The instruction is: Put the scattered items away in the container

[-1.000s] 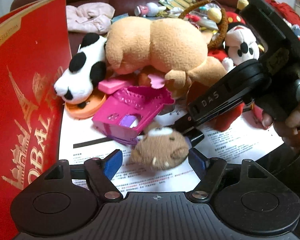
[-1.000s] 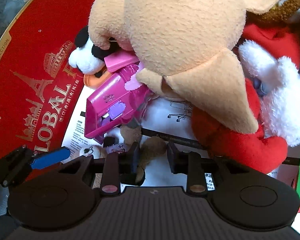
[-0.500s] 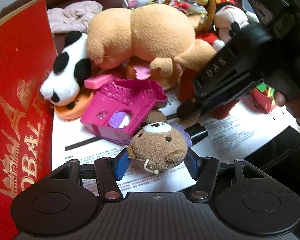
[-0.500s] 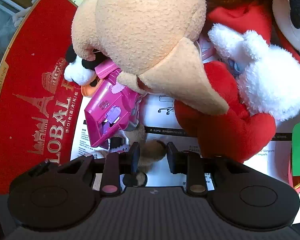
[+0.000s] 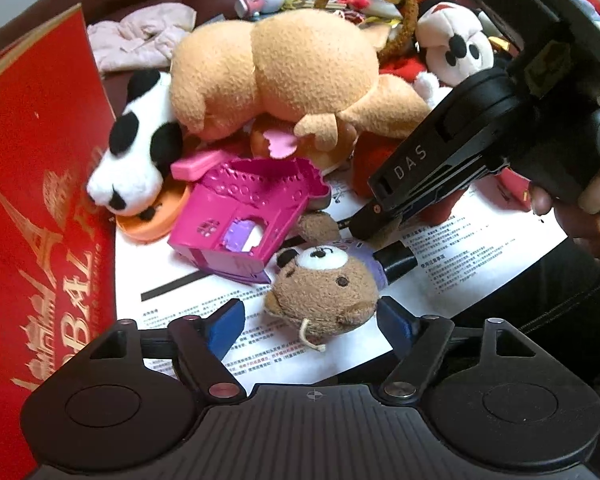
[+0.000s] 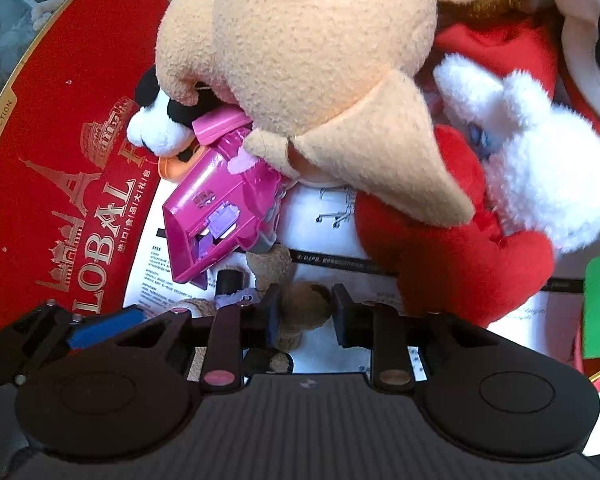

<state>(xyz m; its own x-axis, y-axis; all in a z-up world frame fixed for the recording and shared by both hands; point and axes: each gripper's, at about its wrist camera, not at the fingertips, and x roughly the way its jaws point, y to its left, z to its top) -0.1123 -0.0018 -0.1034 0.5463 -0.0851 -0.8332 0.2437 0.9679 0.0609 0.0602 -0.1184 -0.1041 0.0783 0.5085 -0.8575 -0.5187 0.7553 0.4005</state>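
Left wrist view: left gripper [image 5: 311, 318] low over printed paper sheet [image 5: 480, 252], blue-padded jaws apart, flanking fuzzy brown small teddy bear [image 5: 326, 284] without squeezing. Bear head round, nubby pile, cream muzzle, loop string at chin. Right gripper [image 5: 384, 246], black hard plastic, reaching in from the right, tips at bear's purple-clad body; jaw gap not readable here. Behind: glossy magenta plastic toy house [image 5: 246, 212], panda plush [image 5: 136, 152], big tan fleece plush [image 5: 284, 68], mouse plush [image 5: 454, 42]. Red box [image 5: 40, 208] with gold print at left.

Right wrist view: right gripper [image 6: 303, 312] jaws narrowed on bear's brown limb [image 6: 306, 304], clamped. Only here: red heart-shaped plush [image 6: 460, 256], white fluffy plush [image 6: 548, 176].
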